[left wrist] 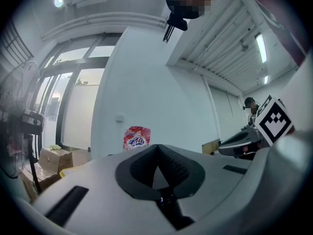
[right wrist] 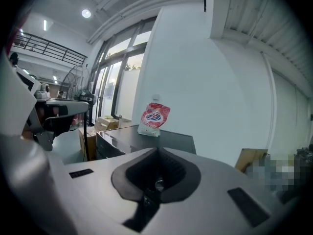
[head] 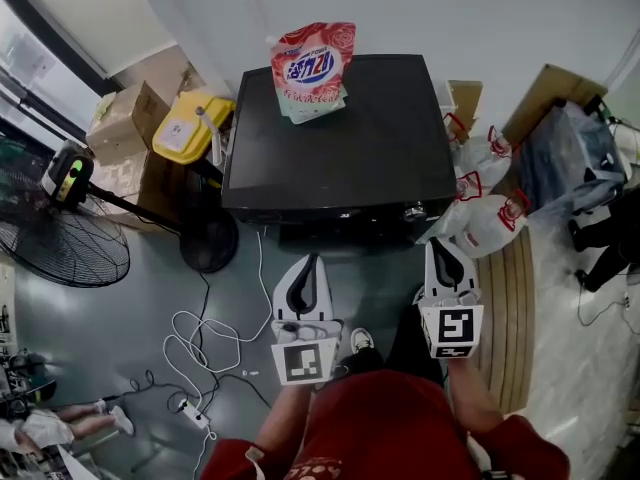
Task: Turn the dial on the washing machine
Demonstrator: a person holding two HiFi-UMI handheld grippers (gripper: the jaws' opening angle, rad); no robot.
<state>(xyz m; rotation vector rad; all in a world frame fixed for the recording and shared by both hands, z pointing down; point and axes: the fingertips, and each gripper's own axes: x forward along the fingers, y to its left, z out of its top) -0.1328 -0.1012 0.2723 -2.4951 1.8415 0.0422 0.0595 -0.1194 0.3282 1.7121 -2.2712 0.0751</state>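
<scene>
Black washing machine stands in front of you, its dial at the right end of the front. Your 2 tools hover short of it: left gripper and right gripper, jaws pressed together, holding nothing.

Black washing machine stands against the white wall, seen from above. A red and white detergent pouch rests on its lid at the rear left. The dial sits on the front edge, toward the right. Left gripper is held in front of the machine, jaws together, nothing between them. Right gripper is near the dial but not touching it, jaws together and empty. A floor fan and a yellow container stand at left, plastic bags at right. A white cable lies looped on the floor
</scene>
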